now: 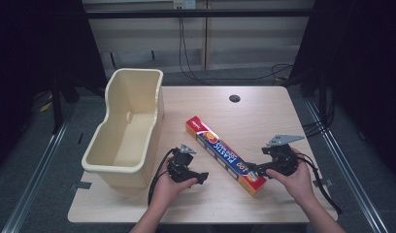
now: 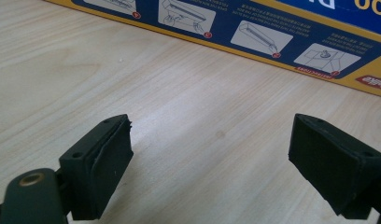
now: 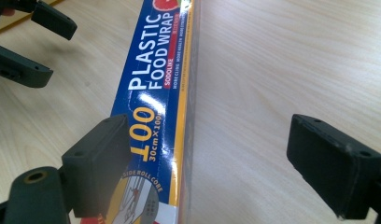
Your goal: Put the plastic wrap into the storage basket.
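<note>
Straddling the plastic food wrap box point(image 3: 153, 100)
I'm holding both tongs point(image 1: 253, 171) wide beside it; the off-centre right pair may skew it.

A light wooden bench point(image 1: 264, 109) seen from above. A cream plastic tub point(image 1: 125, 128) stands open at left of centre, one end overhanging the bench's left edge. A long blue and orange box of plastic wrap point(image 1: 224, 155) lies diagonally at centre, running from upper left to lower right. At lower centre, a hand holds the left hand-held gripper point(image 1: 200, 177), just left of the box. At lower right, the right hand-held gripper point(image 1: 252, 169) meets the box's near end. A dark round hole point(image 1: 234, 98) sits near the bench's far edge.
</note>
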A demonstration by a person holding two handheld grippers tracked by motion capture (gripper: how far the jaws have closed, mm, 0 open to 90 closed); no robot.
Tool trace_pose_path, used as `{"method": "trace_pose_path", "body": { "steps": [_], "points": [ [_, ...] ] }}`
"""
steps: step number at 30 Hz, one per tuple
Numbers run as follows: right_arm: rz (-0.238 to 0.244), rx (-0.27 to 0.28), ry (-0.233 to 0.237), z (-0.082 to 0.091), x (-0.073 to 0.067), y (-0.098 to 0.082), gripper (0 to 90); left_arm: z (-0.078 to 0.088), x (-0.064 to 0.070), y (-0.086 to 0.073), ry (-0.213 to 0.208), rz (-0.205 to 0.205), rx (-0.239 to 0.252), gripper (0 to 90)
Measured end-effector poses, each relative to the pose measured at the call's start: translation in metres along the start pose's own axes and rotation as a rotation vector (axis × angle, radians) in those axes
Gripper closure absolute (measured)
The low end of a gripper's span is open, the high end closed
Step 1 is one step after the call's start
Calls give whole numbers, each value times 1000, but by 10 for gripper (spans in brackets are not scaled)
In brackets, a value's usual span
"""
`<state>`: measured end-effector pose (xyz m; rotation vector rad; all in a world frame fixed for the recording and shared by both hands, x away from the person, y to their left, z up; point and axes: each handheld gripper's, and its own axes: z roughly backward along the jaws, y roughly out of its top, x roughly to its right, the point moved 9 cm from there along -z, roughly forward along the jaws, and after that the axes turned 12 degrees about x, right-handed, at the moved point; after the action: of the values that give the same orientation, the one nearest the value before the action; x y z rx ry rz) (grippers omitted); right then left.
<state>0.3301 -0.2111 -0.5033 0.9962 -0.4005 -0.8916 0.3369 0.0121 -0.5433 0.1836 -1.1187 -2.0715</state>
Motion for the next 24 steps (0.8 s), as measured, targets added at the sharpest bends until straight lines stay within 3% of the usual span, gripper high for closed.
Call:
{"method": "trace_pose_path", "body": {
  "steps": [5,8,11,12,13,16,24],
  "points": [
    [-3,9,-18,1,6,0,138,-2,1,0,1,16,3,126],
    [-5,12,-21,2,11,-2,191,-1,-1,0,-1,10,-3,122],
    [-11,33,-37,3,15,-2,359,0,-2,0,1,18,0,120],
    [-1,46,-47,3,19,-3,488,0,-3,0,4,16,-2,116],
    [-1,46,-47,3,19,-3,488,0,-3,0,3,17,-6,116],
    [21,39,-43,0,22,-9,663,-1,-3,0,0,23,-8,109],
    [89,3,10,-14,5,-24,862,-1,-4,2,3,32,8,100]
  ]
}}
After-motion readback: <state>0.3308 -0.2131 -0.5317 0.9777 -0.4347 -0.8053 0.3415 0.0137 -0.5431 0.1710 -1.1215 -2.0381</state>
